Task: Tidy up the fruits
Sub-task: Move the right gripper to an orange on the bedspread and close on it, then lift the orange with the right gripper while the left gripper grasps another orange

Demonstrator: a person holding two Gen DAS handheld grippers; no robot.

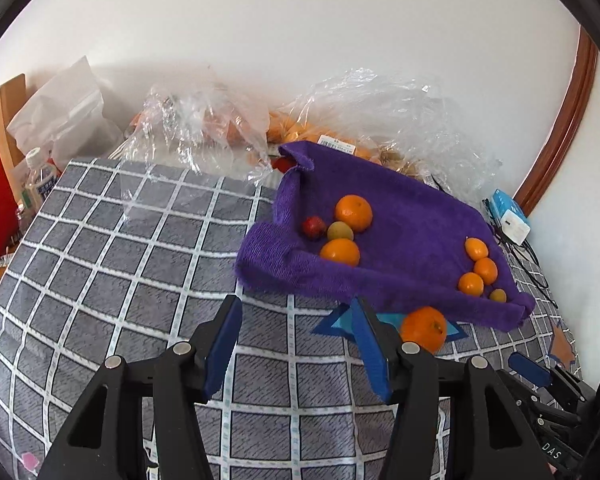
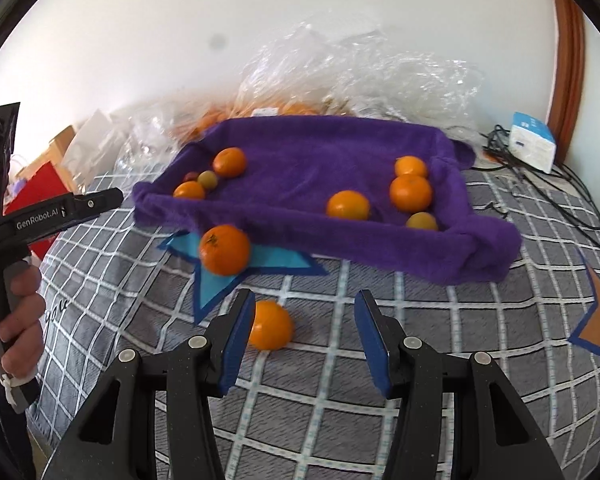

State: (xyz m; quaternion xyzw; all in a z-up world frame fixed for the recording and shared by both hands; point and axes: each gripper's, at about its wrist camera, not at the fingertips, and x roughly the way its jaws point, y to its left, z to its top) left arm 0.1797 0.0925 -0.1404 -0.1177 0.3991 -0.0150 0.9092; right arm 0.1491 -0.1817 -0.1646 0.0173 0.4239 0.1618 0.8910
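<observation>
two loose oranges lie on a grey checked bedspread (image 2: 320, 400), outside a purple towel (image 2: 300, 160) whose edges are folded up into a shallow tray. one orange (image 2: 225, 249) rests on a blue star printed on the cover, touching or just beside the towel's near wall. the other loose orange (image 2: 271, 325) sits closer, just beside the left finger (image 2: 238, 340) of the right gripper (image 2: 306, 338). inside the towel, oranges and smaller greenish and red fruits are gathered in two clusters, one at each end (image 1: 344, 232).

the right gripper's jaws stand partly apart and empty, the near orange off to their left rather than between them. the left gripper (image 1: 296, 344) is also empty, jaws partly apart over bare cover, the star orange (image 1: 424, 328) just to its right. a hand (image 2: 20, 320) holds the left tool's handle at the edge of the right view.

the step in hand is probably collecting the near orange. to do it well, shift the right gripper left until the fruit is centred between the pads, come down to its widest part, and close gently: a round fruit on soft bedding may roll if nudged by one finger first. crumpled clear bags (image 2: 360, 64) of more fruit lie behind the towel
</observation>
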